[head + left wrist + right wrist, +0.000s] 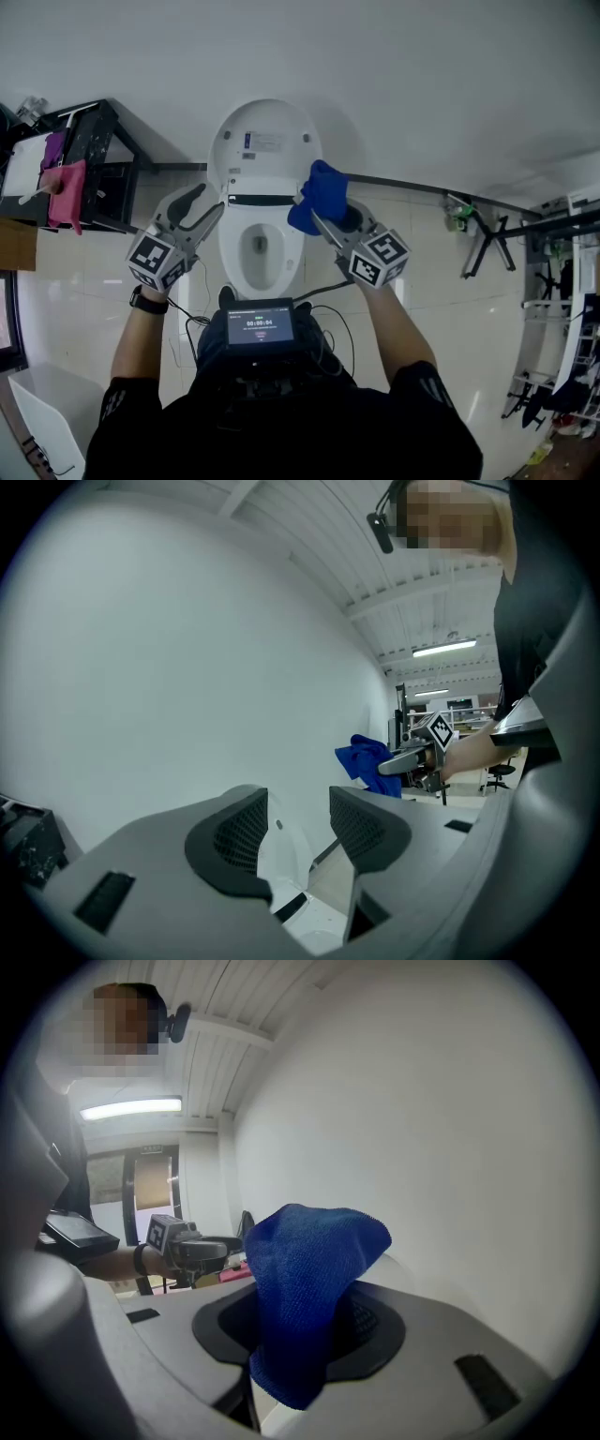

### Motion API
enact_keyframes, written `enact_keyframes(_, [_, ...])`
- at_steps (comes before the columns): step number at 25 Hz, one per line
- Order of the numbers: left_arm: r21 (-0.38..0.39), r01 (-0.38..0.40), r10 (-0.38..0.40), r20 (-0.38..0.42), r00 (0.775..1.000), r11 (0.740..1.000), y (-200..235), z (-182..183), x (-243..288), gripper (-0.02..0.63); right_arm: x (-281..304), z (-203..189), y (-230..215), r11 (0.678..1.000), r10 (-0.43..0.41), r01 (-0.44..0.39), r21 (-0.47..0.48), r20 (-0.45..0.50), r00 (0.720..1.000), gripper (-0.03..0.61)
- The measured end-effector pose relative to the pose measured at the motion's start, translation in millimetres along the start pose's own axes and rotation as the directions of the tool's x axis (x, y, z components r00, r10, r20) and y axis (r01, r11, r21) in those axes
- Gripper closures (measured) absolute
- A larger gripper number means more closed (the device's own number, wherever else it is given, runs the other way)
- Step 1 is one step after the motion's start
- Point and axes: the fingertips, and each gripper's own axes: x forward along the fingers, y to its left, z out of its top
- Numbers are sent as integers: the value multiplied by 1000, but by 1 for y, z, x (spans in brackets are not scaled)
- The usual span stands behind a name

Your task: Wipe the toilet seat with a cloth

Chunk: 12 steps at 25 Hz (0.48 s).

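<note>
A white toilet stands against the wall with its lid (264,139) raised and its seat (238,251) down around the bowl. My right gripper (328,214) is shut on a blue cloth (320,195) and hangs above the seat's right side; the cloth (305,1288) fills the gap between the jaws in the right gripper view. My left gripper (201,208) is open and holds nothing, level with the seat's left side. In the left gripper view the lid (281,850) shows between the pads, with the blue cloth (364,758) at the right.
A black shelf (89,159) with pink and purple cloths (64,192) stands at the left. A dark pipe (422,187) runs along the wall's base to the right. A white bin (42,412) sits at lower left, racks (553,309) at far right. A chest-mounted screen (260,328) is below.
</note>
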Motion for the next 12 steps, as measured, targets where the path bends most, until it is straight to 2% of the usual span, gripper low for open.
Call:
enact_keyframes(7, [26, 38, -36, -53, 998, 999, 9, -30, 24, 402, 17, -28, -26, 1000, -2, 1, -12, -71, 997, 407])
enact_keyframes(12, [9, 59, -58, -105, 993, 998, 11, -56, 43, 402, 28, -55, -46, 1000, -1, -2, -23, -136, 991, 407])
